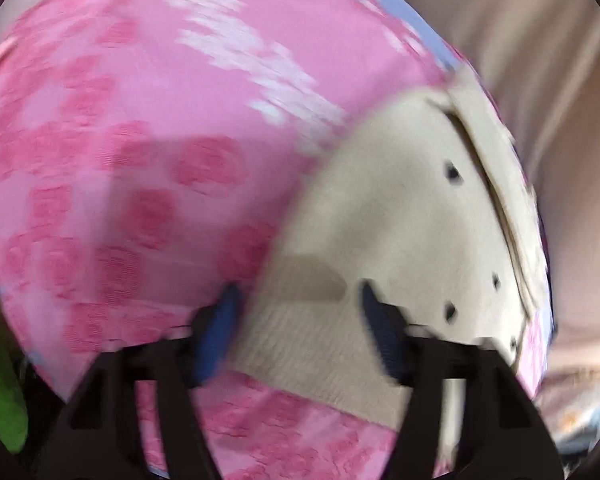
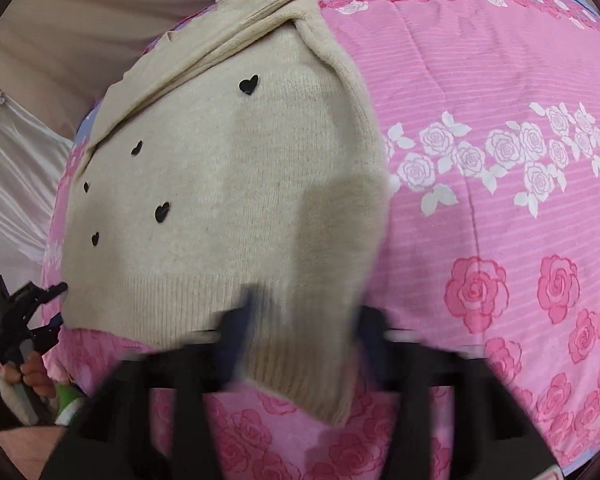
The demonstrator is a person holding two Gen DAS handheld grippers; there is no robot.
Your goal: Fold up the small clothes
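A: Right wrist view: where is the garment?

B: The cream sweater [image 2: 228, 200] with small black hearts lies flat on the pink rose-print bedspread [image 2: 500, 184], a sleeve folded across its upper part. Its ribbed hem runs between the fingers of the right gripper [image 2: 300, 332], which stand wide apart. The picture is blurred there, so contact is unclear.

A: And the other side?

B: In the left wrist view the left gripper [image 1: 296, 328] is also spread wide, its blue pads straddling the hem of the sweater [image 1: 400, 220]. From the right, the left gripper [image 2: 20, 316] shows at the sweater's far edge, held by a hand [image 2: 36, 376].
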